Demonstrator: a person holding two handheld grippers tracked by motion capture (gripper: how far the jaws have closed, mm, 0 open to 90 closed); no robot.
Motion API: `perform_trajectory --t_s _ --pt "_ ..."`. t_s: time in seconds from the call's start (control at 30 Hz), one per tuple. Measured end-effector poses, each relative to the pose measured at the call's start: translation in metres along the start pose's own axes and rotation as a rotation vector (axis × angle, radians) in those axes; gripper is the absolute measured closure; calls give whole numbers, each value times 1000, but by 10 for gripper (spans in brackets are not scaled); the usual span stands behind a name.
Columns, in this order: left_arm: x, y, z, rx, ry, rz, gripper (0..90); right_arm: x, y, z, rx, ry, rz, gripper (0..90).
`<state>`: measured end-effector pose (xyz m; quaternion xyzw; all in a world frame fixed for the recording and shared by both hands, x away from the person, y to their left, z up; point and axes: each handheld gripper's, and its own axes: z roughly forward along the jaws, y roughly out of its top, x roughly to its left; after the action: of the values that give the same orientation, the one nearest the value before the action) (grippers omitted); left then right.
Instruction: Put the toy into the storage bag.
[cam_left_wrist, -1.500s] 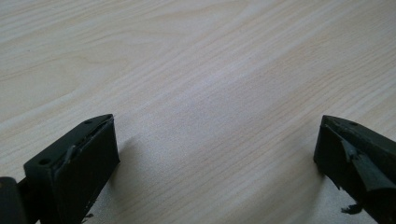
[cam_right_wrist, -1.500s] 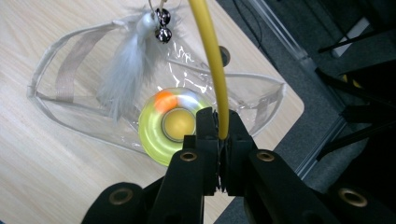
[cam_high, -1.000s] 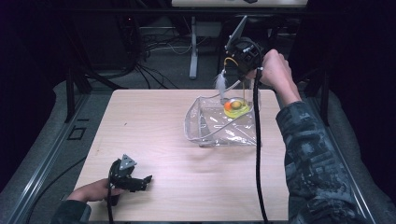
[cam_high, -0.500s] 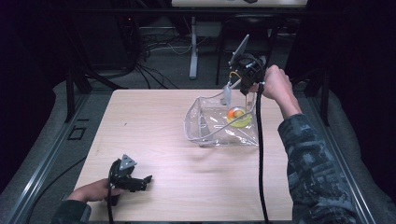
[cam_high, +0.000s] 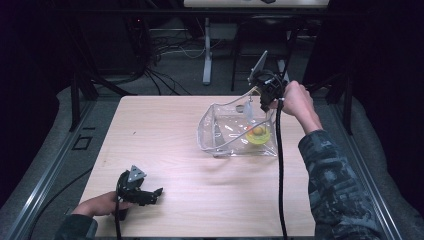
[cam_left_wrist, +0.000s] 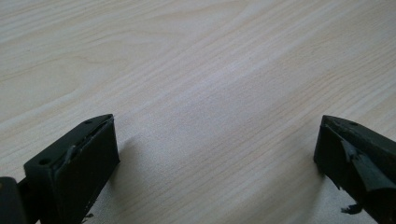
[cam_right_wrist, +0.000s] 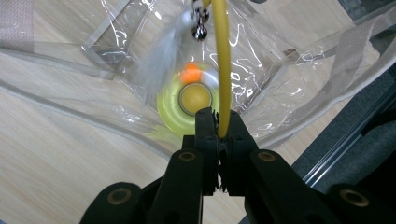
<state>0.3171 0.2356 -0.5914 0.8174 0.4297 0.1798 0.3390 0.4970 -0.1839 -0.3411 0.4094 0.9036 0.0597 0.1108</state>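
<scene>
Dangling a cat wand (cam_right_wrist: 220, 70) over a clear bag (cam_high: 220, 131), the right tongs (cam_right_wrist: 217, 122) pinch the wand's thin yellow rod between closed jaws, the rod running up from the tips to a small metal bell (cam_right_wrist: 201, 31) and a tuft of white feather (cam_right_wrist: 163, 65) that hang inside the bag's open mouth. Below the feather, at the bottom of the bag, sits a round yellow-green toy (cam_right_wrist: 175, 109) with an orange ball (cam_right_wrist: 190, 73) on it. The bag stands on the far right part of the table (cam_high: 160, 130), its glossy soft plastic creased and catching glare, with pale strap-like trim along the rim. The rod looks smooth and springy, the feather limp and light. The left tongs (cam_high: 150, 196) rest on the near left of the pale wood-grain table, jaws wide apart with nothing between them, well apart from the bag.

The likely snag: the bag is not held, and its slack walls could fold inward or the whole bag could slide if the bell or feather catches on the rim as the wand goes in. A slick, narrow rod gripped near one end may also swivel in the pads, swinging the feather outside the opening. Letting go too high could leave the rod leaning out and tip the bag
</scene>
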Motion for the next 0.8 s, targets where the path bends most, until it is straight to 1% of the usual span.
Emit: perform_trajectory --t_s 0.07,0.13,0.2,0.33,0.47,0.53,0.57,0.63,0.7,0.73,0.8 --pt "0 0 0 0 0 0 0 0 -1 0 11 1 0 873" --pt "0 0 0 5 -5 6 0 0 -2 -1 0 0 2 884" --pt "0 0 0 4 -6 4 0 1 -2 -4 2 -2 3 897" --pt "0 0 0 5 -7 5 0 4 -4 -7 -2 -3 -2 880" --pt "0 0 0 5 -7 5 0 3 -8 -8 -24 3 0 857" --pt "0 0 0 5 -7 5 0 2 -11 -10 -38 11 5 812" --pt "0 0 0 5 -7 5 0 2 -12 -12 -36 17 7 799" --pt "0 0 0 5 -7 5 0 2 -15 -15 -40 30 -2 760" --pt "0 0 0 5 -7 5 0 2 -20 -19 -59 38 9 708" --pt "0 0 0 5 -7 5 0 2 -23 -22 -67 40 6 668" --pt "0 0 0 5 -7 5 0 3 -29 -26 -90 37 10 608"
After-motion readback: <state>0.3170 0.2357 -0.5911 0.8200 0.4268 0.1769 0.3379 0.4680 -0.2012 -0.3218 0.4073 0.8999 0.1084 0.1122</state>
